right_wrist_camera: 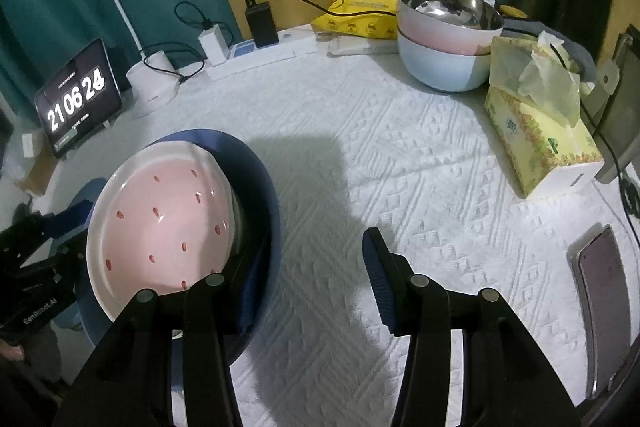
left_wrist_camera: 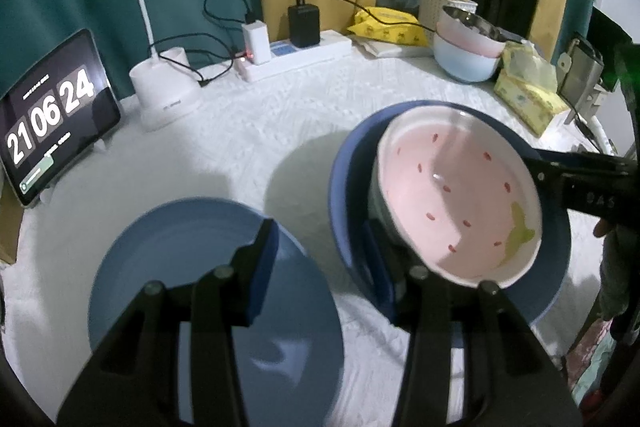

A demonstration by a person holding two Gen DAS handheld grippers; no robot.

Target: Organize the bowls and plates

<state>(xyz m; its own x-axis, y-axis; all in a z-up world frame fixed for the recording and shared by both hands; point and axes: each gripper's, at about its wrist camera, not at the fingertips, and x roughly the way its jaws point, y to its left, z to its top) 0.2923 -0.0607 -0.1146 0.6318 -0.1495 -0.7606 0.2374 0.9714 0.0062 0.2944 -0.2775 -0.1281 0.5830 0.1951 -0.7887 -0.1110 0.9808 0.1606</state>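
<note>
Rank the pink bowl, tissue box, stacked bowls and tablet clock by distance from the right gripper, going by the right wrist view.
1. Pink bowl, at the right gripper's left finger.
2. Tissue box, right.
3. Stacked bowls, far right.
4. Tablet clock, far left; too close to call against the bowls.

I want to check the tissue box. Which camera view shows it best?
The right wrist view: the tissue box appears large, with its printed side and the tissue sticking out. The left wrist view shows the same box small near the right edge.
</note>
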